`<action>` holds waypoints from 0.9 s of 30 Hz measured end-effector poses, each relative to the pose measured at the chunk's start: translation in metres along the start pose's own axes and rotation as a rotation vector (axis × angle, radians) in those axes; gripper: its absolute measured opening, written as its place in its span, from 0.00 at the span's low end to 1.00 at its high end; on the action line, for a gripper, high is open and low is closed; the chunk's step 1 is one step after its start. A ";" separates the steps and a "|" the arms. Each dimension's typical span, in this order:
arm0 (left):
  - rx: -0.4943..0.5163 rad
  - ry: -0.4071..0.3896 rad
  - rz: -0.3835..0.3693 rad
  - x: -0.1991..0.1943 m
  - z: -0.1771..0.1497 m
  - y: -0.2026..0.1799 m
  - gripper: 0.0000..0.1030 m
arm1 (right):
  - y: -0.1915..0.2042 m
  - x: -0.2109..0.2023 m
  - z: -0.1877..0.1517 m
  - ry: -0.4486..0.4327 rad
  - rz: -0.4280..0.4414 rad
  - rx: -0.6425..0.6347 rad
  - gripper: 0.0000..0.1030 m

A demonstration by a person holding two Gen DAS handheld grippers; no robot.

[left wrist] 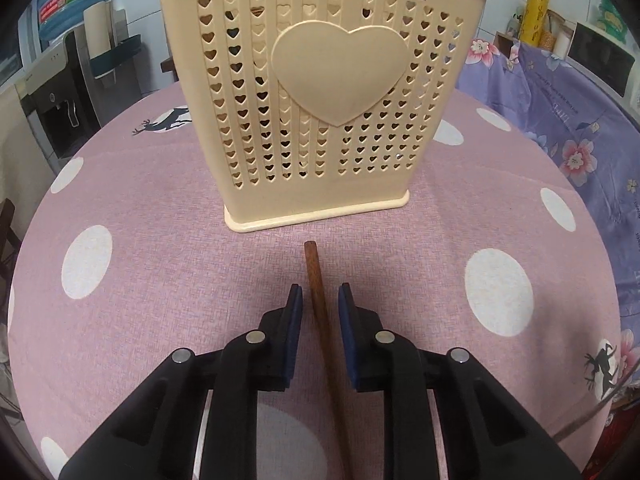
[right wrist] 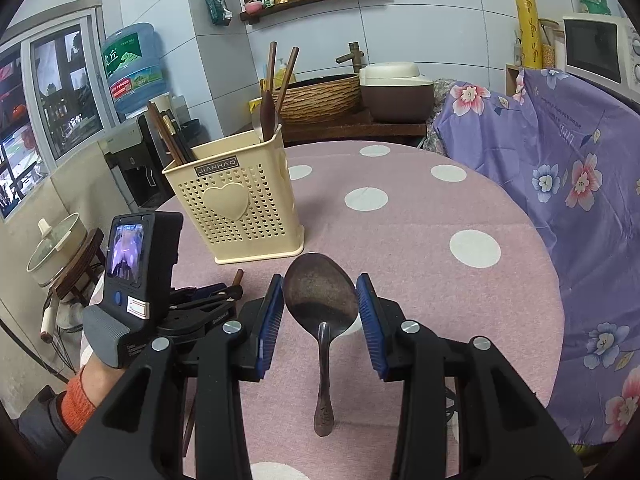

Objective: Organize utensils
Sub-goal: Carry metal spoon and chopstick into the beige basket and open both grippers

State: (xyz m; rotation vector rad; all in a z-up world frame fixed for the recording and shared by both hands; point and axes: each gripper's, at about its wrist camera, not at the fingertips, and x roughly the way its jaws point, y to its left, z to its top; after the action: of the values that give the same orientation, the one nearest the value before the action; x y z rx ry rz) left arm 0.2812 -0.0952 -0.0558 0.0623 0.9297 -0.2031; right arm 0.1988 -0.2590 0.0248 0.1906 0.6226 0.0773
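Between the left gripper's (left wrist: 320,300) narrowed pads, not visibly clamped, lies a wooden chopstick (left wrist: 318,300), tip toward the utensil holder (left wrist: 320,120). Right gripper (right wrist: 320,292) clamps a metal spoon (right wrist: 320,292) bowl, raised above the tablecloth (right wrist: 440,300).

"JIANHAO" on the utensil holder (right wrist: 236,196).

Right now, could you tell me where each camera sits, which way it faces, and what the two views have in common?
Left wrist: on the left gripper, angled down at the polka-dot tablecloth and the cream utensil holder straight ahead; own fingers straddle a wooden chopstick.
Right wrist: on the right gripper, looking across the table towards the kitchen wall; own fingers clamp a metal spoon; the person's orange sleeve shows at lower left.
Shared: holder, tablecloth, chopstick, floral purple cloth.
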 end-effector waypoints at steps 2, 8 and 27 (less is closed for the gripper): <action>0.003 0.001 0.002 0.001 0.002 -0.001 0.18 | 0.001 0.001 -0.001 0.004 -0.001 -0.002 0.37; 0.015 -0.011 0.028 0.003 0.004 -0.001 0.09 | 0.001 0.004 -0.002 0.012 -0.001 0.001 0.37; -0.083 -0.120 -0.132 -0.064 0.009 0.030 0.08 | 0.002 -0.003 -0.001 0.006 0.005 0.005 0.37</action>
State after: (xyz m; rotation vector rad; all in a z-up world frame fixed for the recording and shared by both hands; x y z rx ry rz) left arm 0.2577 -0.0575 -0.0002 -0.0878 0.8226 -0.2875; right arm 0.1960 -0.2569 0.0259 0.1969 0.6280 0.0813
